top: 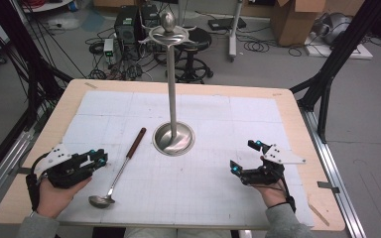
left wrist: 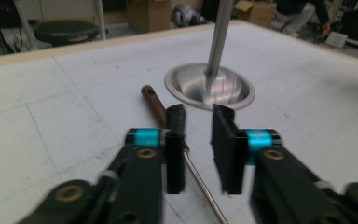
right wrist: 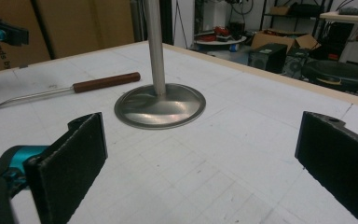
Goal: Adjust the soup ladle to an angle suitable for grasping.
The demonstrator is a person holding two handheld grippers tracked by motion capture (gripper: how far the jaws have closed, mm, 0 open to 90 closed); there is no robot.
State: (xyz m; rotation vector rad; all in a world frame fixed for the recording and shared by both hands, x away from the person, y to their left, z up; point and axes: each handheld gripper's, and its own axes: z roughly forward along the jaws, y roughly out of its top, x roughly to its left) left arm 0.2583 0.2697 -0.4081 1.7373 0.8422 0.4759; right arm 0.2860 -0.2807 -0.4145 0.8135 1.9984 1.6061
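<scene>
A ladle [top: 121, 166] lay on the white worktop [top: 218, 193], its brown handle pointing toward the round base of a tall metal stand [top: 172, 111] at the centre and its bowl near the front edge. The left gripper [top: 100, 159] hovered just beside the ladle's shaft, its 2 jaws drawn nearly together with nothing between them. The right gripper [top: 245, 156] sat well apart at the right, jaws spread wide and empty.
</scene>
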